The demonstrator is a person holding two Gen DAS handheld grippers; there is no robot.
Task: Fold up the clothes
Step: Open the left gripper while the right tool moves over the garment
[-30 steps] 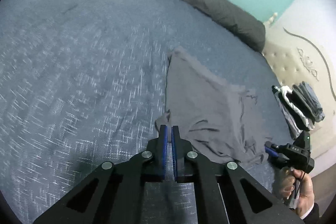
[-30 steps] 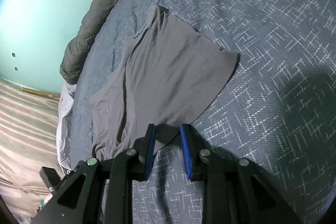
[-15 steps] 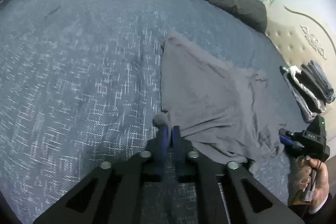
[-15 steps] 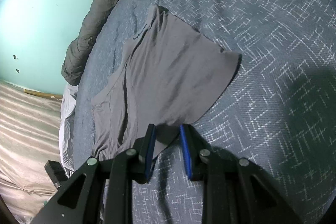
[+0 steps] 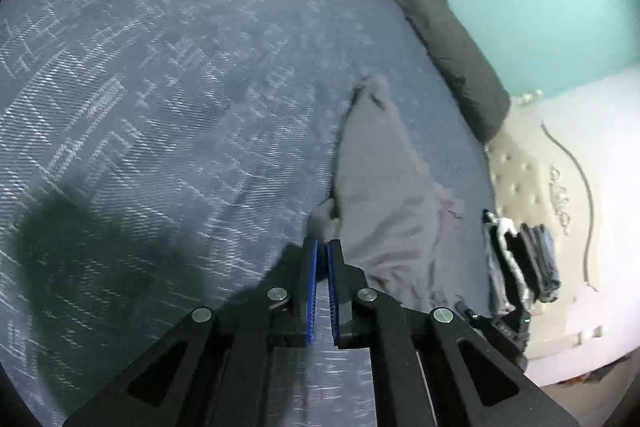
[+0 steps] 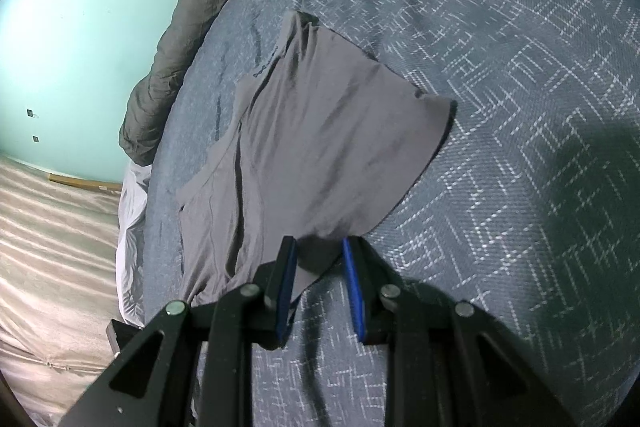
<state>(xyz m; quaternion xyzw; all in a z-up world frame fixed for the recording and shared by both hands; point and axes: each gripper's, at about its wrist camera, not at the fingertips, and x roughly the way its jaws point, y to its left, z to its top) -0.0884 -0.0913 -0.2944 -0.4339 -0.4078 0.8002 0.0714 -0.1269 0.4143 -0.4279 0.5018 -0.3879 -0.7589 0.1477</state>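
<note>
My left tool point(image 5: 322, 247) is pinched shut on the near corner of the grey garment point(image 6: 320, 147), which stretches away across the bed point(image 6: 520, 107). My right tool point(image 6: 320, 259) stands apart around the other near corner, not clamped.

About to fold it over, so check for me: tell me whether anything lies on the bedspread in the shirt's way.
Nothing visible does. The bedspread beyond the grey shirt is bare; the stack of folded clothes sits off to the side by the headboard.
</note>
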